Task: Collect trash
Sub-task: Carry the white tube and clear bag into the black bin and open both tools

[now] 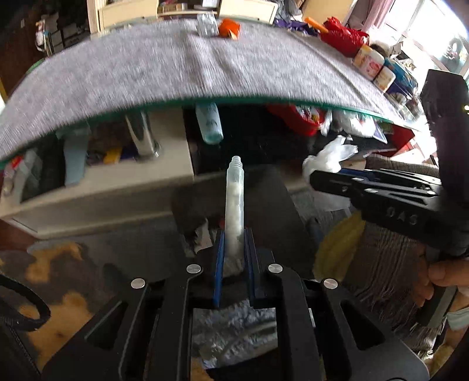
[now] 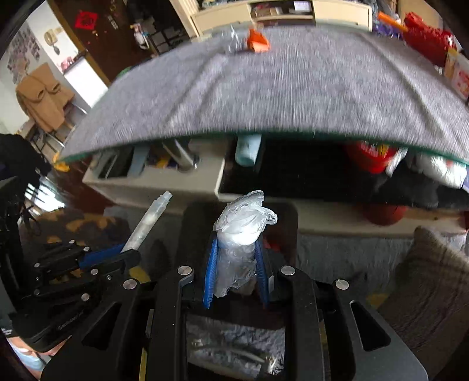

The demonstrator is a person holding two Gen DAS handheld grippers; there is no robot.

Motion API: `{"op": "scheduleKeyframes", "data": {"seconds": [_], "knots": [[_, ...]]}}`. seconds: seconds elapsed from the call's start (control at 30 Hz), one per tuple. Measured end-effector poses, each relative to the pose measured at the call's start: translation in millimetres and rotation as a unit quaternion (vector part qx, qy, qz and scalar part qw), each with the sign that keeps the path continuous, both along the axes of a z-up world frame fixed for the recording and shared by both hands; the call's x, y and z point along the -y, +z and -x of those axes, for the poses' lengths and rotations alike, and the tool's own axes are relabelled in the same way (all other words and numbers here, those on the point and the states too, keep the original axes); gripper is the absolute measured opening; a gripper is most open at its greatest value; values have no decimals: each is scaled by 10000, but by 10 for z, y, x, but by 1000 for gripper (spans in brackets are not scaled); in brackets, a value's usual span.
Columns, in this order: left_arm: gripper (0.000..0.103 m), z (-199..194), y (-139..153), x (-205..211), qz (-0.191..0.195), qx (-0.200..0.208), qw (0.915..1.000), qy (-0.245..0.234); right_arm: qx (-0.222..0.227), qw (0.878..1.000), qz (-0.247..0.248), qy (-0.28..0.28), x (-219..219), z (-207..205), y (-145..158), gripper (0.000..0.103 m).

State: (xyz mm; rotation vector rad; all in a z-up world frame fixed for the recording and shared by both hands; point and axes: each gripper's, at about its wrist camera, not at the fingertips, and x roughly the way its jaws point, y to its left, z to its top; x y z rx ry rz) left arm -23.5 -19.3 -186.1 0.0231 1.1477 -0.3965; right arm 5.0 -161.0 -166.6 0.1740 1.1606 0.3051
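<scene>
My left gripper [image 1: 234, 249] is shut on a clear plastic tube [image 1: 234, 202] with white filling, its threaded neck pointing up and away; the tube also shows in the right wrist view [image 2: 146, 225]. My right gripper [image 2: 237, 252] is shut on a crumpled clear plastic wrap [image 2: 241, 222] around something white; it also shows in the left wrist view [image 1: 328, 158]. Both grippers are held low in front of the table with the grey cloth [image 1: 181, 73], above the opening of a dark bin [image 2: 234, 340] lined with crinkled plastic. An orange wrapper [image 1: 230, 27] and a clear plastic piece [image 1: 206, 25] lie at the cloth's far edge.
Red bags [image 1: 343, 35], jars [image 1: 368, 61] and boxes crowd the table's right side. Under the table are a cream shelf [image 1: 102, 187], a pale blue bottle [image 1: 209, 123] and a red container [image 1: 296, 117]. A striped cushion [image 2: 433, 278] is at right.
</scene>
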Motion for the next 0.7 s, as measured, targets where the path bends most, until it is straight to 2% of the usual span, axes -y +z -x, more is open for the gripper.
{"op": "scheduleKeyframes", "data": {"seconds": [0.33, 0.7], "knots": [[12, 33, -413, 78, -4, -483, 9988, -25, -344, 9989, 249, 176, -139, 92, -435, 25], [12, -35, -496, 66, -144, -530, 9985, 3, -400, 9991, 115, 94, -109, 38, -479, 28]]}}
